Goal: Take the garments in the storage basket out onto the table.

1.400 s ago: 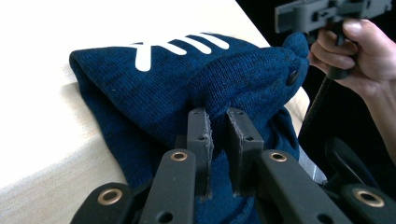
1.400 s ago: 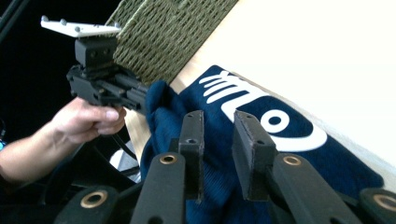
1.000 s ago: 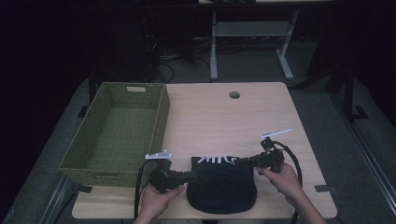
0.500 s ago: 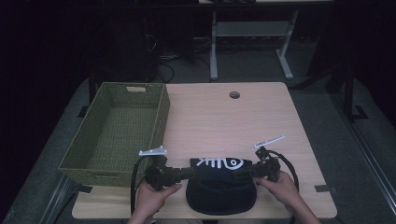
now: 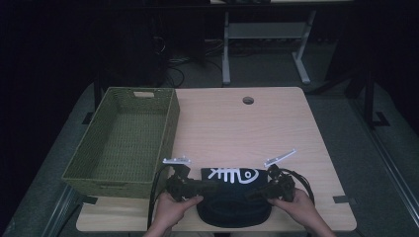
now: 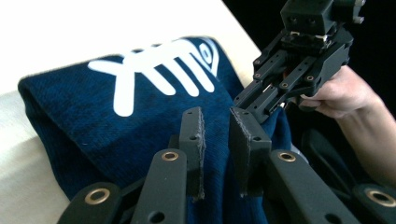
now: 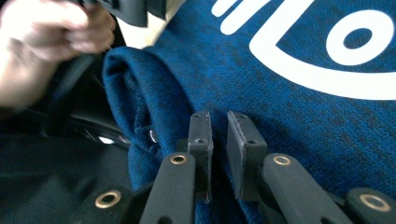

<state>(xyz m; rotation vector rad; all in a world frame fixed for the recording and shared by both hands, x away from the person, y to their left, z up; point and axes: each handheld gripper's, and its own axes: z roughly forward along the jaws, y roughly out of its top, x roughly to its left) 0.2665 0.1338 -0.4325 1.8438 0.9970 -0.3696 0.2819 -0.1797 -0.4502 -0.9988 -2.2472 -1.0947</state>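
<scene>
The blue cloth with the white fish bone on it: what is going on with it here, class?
A person holds tongs in each hand at the near edge of the table. Both work on the folded blue cloth: the left tongs and the right tongs each press narrowly parted jaws against the fabric, one at each end. Whether either actually pinches it is unclear. A green woven basket sits to the left, with nothing in it.
</scene>
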